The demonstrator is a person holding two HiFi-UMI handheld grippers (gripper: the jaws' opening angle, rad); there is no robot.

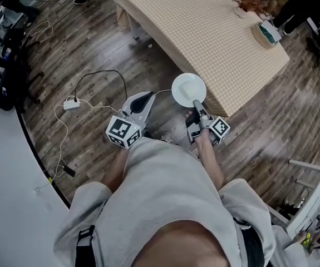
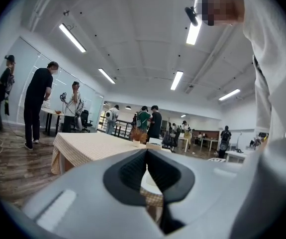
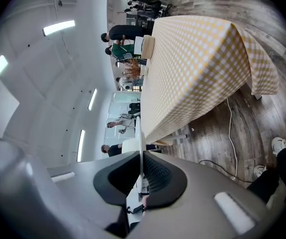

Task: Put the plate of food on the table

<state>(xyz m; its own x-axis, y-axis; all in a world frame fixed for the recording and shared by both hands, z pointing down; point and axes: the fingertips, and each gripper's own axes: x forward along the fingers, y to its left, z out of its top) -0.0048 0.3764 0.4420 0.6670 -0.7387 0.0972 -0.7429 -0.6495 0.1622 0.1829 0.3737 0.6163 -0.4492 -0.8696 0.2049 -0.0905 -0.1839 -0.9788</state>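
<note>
A round white plate (image 1: 188, 89) hangs over the wood floor just off the near corner of the table (image 1: 204, 32), which wears a beige checked cloth. I see no food on its top face. My right gripper (image 1: 196, 102) is shut on the plate's near rim. In the right gripper view the plate (image 3: 140, 133) shows edge-on as a thin white line pinched between the pads. My left gripper (image 1: 148, 97) is held to the left of the plate, jaws shut with nothing in them. In the left gripper view, the table (image 2: 90, 148) lies ahead.
A dried plant in a vase (image 1: 252, 1) and a small box (image 1: 268, 33) stand at the table's far right end. A cable with a white adapter (image 1: 70, 102) lies on the floor at left. Several people (image 2: 37, 103) stand in the room beyond the table.
</note>
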